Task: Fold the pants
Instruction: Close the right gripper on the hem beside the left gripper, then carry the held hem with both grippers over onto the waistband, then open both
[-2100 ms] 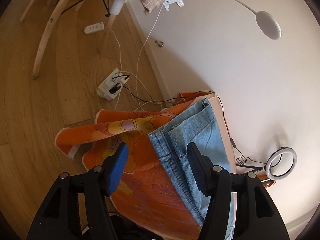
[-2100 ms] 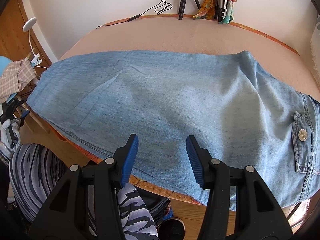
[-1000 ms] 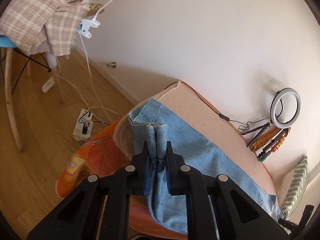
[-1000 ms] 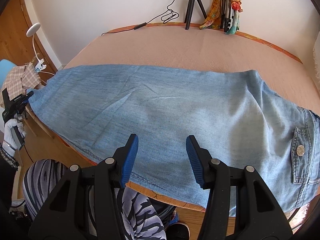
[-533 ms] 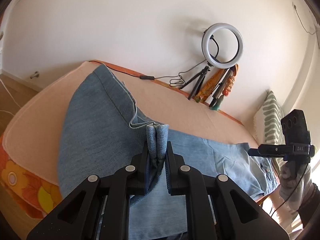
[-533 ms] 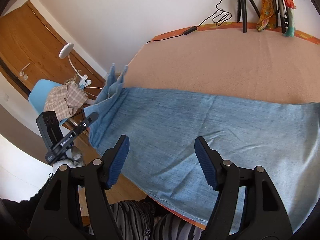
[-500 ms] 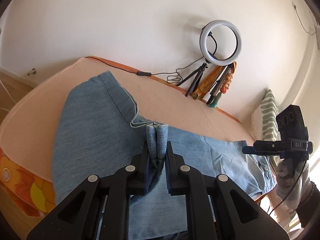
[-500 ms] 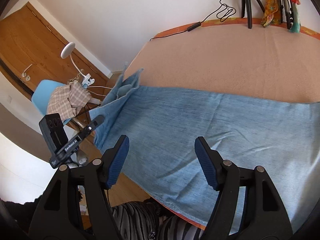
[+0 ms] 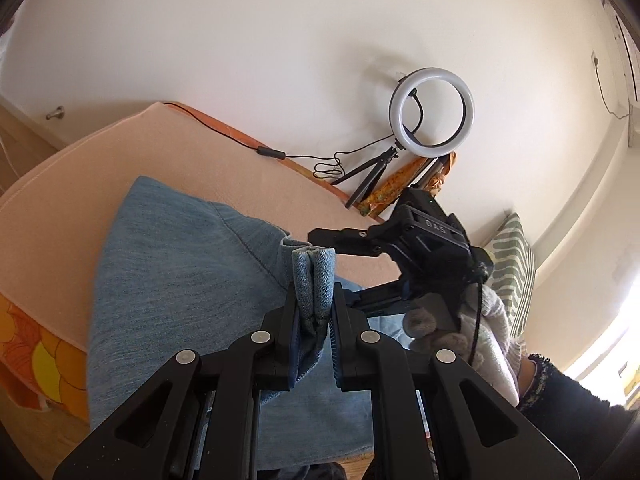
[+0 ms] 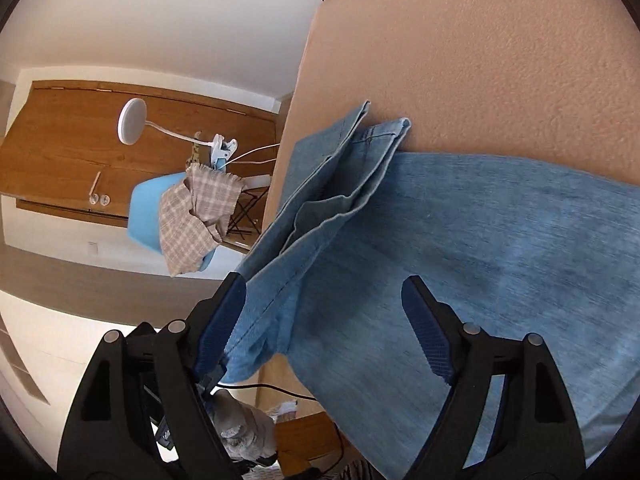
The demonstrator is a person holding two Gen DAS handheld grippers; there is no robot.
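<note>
Where raised lettering appears on the black housing of the right gripper (image 9: 322, 242), legible only in part as something like "DAS", upside down in the left wrist view. Left gripper (image 9: 314, 320): black moulded plastic arms with silver rivets and ribbed blue pads, clamped tight on a doubled, bunched fold of the pants (image 9: 176, 264), with the fold standing up in two rounded lobes between the jaws. Pants: light blue denim, faded weave, stitched hems, spread flat across the bed (image 9: 60, 200), with the leg ends lifted and folded back over the rest. Bed: covered in a peach, finely pebbled fabric over an orange floral sheet (image 9: 36, 356) at the near edge. Right gripper in its own view (image 10: 324, 320): jaws wide apart and opening, hem layers of the pants (image 10: 480, 248) lying between them, left pad just beside or brushing the cloth, no grip. Grey knitted glove on the right hand (image 9: 476, 340), dark sleeve behind. Against the white wall: round ring light (image 9: 432, 112) on a small black tripod, thin black cable (image 9: 224, 128) along the bed's far edge, striped green-and-white cushion (image 9: 516, 264). Beyond the bed end in the right wrist view: white clip lamp (image 10: 132, 120) with disc head, checked beige cloth (image 10: 196, 216) draped over a blue chair (image 10: 148, 208), wooden door (image 10: 72, 136).
</note>
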